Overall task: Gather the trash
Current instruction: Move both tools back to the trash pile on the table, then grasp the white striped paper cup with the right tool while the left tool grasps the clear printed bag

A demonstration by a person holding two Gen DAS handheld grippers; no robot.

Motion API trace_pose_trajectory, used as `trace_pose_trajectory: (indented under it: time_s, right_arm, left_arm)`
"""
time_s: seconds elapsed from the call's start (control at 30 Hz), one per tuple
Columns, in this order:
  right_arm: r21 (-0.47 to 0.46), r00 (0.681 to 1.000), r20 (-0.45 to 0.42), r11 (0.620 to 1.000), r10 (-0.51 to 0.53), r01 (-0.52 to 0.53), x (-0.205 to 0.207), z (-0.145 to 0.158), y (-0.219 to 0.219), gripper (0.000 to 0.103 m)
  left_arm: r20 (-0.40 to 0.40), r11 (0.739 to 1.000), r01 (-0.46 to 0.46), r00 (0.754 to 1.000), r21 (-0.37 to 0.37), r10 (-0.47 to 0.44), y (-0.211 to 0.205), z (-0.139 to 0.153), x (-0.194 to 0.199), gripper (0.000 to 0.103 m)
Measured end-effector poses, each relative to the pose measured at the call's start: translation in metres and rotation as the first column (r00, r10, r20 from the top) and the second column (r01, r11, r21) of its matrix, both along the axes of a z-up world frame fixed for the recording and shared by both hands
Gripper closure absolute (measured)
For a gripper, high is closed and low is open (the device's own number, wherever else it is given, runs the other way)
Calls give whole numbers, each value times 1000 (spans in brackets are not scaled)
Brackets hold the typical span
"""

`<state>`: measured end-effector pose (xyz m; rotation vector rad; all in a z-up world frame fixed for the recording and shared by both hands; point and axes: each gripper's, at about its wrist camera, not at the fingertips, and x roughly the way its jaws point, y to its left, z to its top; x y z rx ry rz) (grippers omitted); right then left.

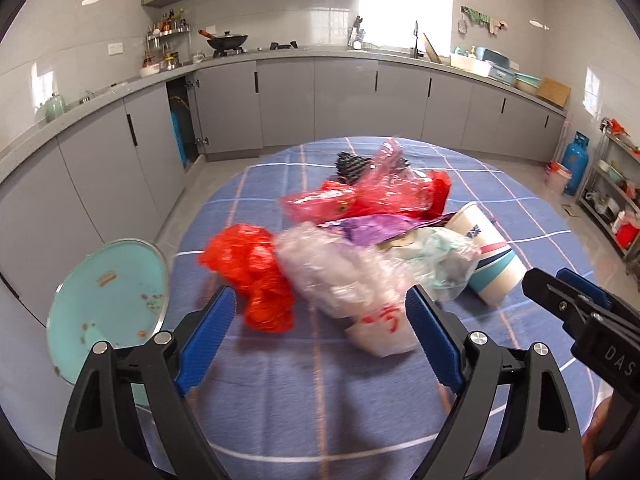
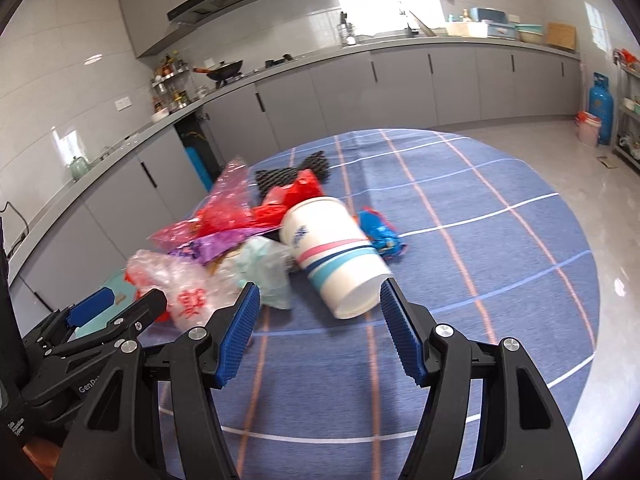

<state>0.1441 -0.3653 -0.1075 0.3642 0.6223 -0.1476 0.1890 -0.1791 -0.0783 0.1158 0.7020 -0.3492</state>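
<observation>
A heap of trash lies on the round table with a blue checked cloth point(image 1: 320, 392). In it are a red plastic bag point(image 1: 256, 280), a clear bag with red characters point(image 1: 348, 276), a pale green bag point(image 1: 436, 256), pink and purple wrappers point(image 1: 380, 192) and a paper cup point(image 1: 492, 256) on its side. My left gripper point(image 1: 320, 296) is open, and its tips flank the red and clear bags without pressing them. My right gripper point(image 2: 319, 286) is open just before the cup point(image 2: 336, 252), whose near end lies by the right finger. A blue wrapper point(image 2: 380, 232) lies behind the cup.
A round teal lid with a metal rim point(image 1: 108, 292) stands open at the table's left edge. Each gripper shows beside the other: the right gripper point(image 1: 560, 292), the left gripper point(image 2: 120, 304). Grey kitchen cabinets point(image 1: 344, 100) run behind, and a blue gas cylinder point(image 1: 576, 160) stands at the right.
</observation>
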Motion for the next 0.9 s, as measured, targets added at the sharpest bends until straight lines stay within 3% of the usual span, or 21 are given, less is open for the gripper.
trace_pose_trajectory:
  time_s: [0.27,0.5,0.77,0.9]
  right_arm:
    - [5,999,-39,1000,-5,5,20,-10,-24,40]
    - [44,992,-97,996,82,-78,46,-25,-33,40]
    - [61,982,-130,990,134,-127,60,-35,-28,40]
    - [51,979,-135,988,150,-144,60,-36,-22,46]
  left_arm:
    - [-56,1000,-21,998,-11,21,-20,-12,10,17]
    - [-80,1000,-19,997,6,19,-34,-24,19,20]
    - [-88,998,44,995,-54,-49,-35,-28,16,66]
    - [-74,996,58,995,-73,-64,-27,-22,13,74]
